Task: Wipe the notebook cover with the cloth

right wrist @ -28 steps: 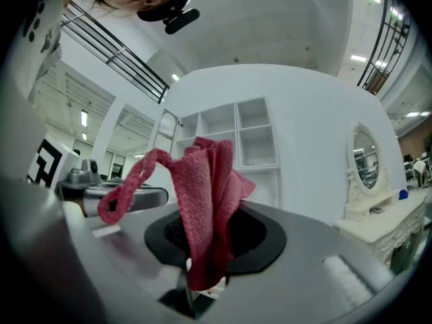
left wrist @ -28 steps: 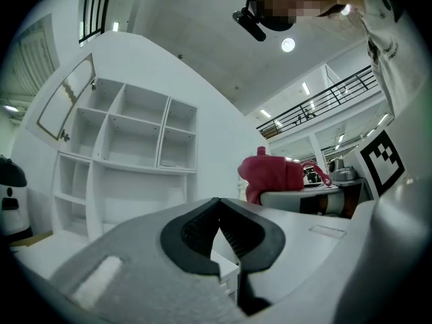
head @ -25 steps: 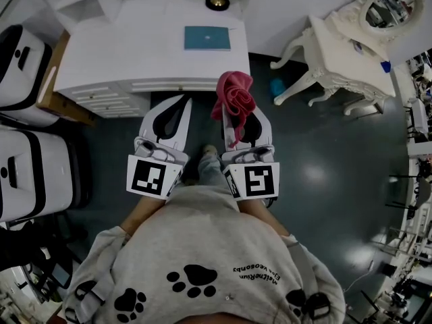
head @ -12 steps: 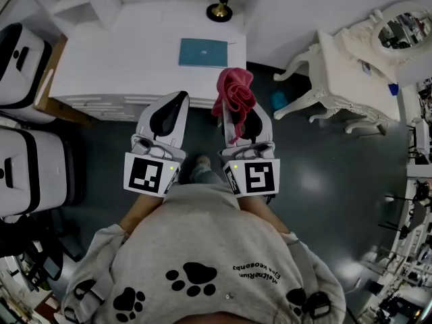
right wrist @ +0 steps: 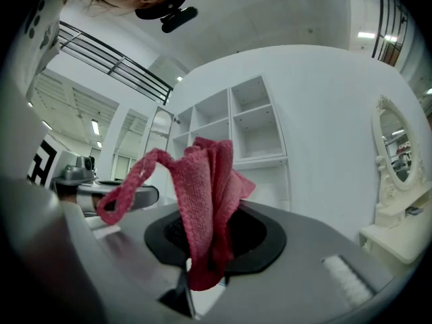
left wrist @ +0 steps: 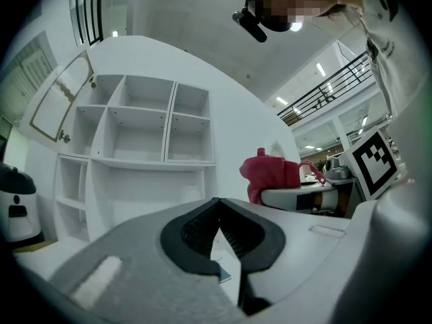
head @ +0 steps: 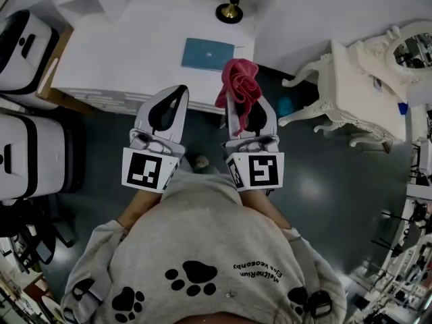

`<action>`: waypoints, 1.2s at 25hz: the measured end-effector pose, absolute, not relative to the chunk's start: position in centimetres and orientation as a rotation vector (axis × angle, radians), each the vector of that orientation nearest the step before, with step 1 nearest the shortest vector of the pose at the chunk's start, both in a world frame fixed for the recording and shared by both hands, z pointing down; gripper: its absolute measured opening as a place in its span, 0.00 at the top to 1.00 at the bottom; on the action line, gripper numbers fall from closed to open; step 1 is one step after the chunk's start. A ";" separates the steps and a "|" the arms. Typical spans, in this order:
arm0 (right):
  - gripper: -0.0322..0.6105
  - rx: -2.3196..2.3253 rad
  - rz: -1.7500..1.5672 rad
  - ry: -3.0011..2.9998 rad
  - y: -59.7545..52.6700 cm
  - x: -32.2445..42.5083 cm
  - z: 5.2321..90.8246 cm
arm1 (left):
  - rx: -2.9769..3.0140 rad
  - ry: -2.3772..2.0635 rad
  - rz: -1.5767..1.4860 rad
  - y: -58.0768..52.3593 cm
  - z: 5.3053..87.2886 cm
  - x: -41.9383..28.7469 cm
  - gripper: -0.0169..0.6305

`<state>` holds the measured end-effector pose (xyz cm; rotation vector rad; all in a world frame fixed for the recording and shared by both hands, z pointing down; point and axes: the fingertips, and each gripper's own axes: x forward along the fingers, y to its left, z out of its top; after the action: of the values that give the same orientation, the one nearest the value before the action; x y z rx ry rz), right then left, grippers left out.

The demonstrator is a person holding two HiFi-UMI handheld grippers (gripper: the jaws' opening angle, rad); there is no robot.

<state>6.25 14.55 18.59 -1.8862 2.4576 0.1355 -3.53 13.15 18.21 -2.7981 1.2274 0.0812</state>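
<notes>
We face the white worktop, both grippers short of its near edge. The left gripper has its jaws closed on nothing, likely spare for steadying. The right gripper has its jaws clamped on the cloth, ready to carry it over. The teal notebook lies flat at far right, unwiped. The pink cloth bunches up just near of it.

Lamp cropped at top (base only); cloth end hidden inside right gripper.

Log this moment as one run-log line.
stage: pre-wipe | right gripper: shut on cloth | left gripper: shut, empty | notebook: on desk, untouched
</notes>
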 end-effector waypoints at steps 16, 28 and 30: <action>0.81 -1.903 0.135 2.463 7.9 6.9 19.9 | -2.820 1.212 0.067 5.8 20.1 -2.5 0.98; 0.81 -1.956 0.084 2.450 -3.8 7.3 21.7 | -2.873 1.160 0.039 -6.2 21.4 -1.7 0.98; 0.81 -1.977 0.078 2.452 -5.4 7.4 21.9 | -2.886 1.144 0.035 -7.8 21.6 -1.4 0.98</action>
<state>7.43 -5.35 21.91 -1.9766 2.4517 0.0785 -1.44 -7.77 21.64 -2.8864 1.1436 0.0349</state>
